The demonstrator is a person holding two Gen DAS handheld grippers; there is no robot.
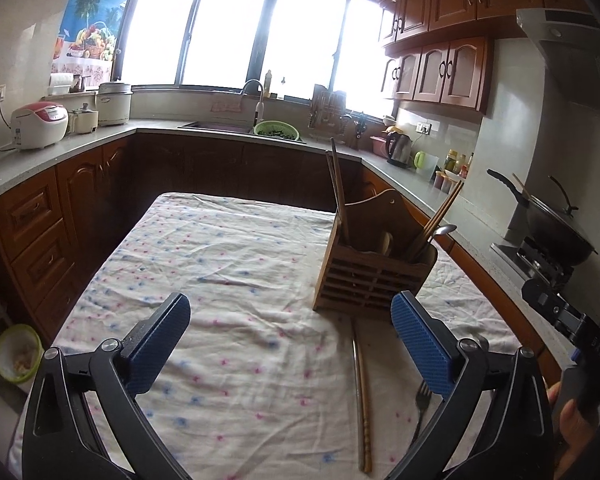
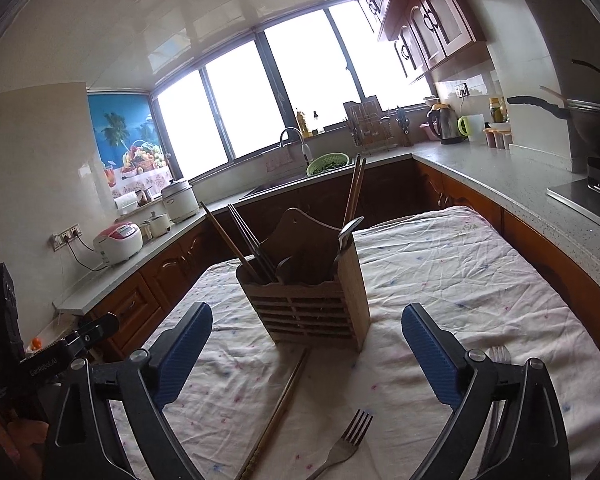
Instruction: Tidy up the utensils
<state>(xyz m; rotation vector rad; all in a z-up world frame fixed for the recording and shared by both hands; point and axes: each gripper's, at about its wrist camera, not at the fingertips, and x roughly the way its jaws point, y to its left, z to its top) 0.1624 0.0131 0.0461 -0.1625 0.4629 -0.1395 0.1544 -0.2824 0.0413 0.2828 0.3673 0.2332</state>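
My left gripper hangs over the cloth-covered table with its blue pads spread wide and nothing between them; the cloth below it is bare on the left side. Moving rightward, a pair of chopsticks lies flat on the cloth, running from just in front of the wooden utensil holder back toward me, and just to its right a fork lies partly hidden behind my left gripper's right pad. The holder stands upright toward the right of the table and already has chopsticks leaning out of its compartments and a spoon poking up at its right side. My right gripper faces the holder head-on, its pads also spread apart and empty, with the loose chopsticks and the fork on the cloth between them and nearer to me. Beside its right pad I can make out what looks like another fork, mostly hidden. I judge I am between pickups: several utensils are sorted, these remain. Next I would lower one gripper over the chopsticks, close across both sticks together, lift, tip them upright, and drop them into the chopstick compartment.
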